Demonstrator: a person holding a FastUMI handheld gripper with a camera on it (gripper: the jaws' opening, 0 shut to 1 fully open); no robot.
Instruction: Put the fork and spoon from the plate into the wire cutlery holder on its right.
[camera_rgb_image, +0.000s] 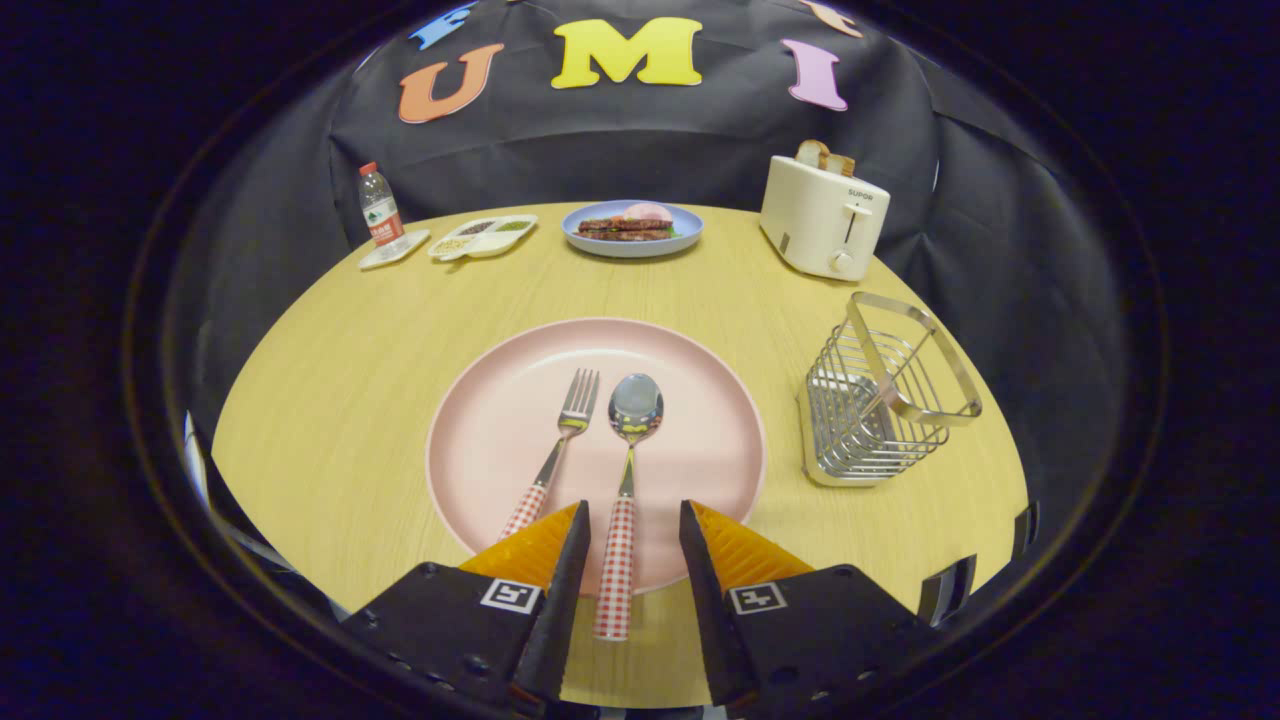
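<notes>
I see a round wooden table (330, 400) filling the middle of the frame, with the dark booth wall behind it. At the centre sits a pink plate (500, 440), the largest thing on the table. My gripper (634, 520) comes up from the bottom centre with its fingers spread apart, touching nothing that I can see.

At right of centre, just to the right of the plate and apart from it, stands the wire holder (880, 405), upright on the table with its metal rim tilted in my fisheye view. In the upper right, beyond the holder, stands a white toaster (822, 215) with slices of bread poking out of its top.

On the plate lie the spoon (630, 470) and the fork (562, 445) side by side, heads pointing away from me. The spoon's checked handle runs over the plate's near rim and lies between my fingers, with a gap on each side. The fork's checked handle lies just left of the spoon and slips behind my left finger.

At upper centre I see a blue plate (632, 245) with food on it. To its left sits a white divided dish (485, 238), and in the upper left a small water bottle (380, 208) stands on a white coaster (395, 250).
</notes>
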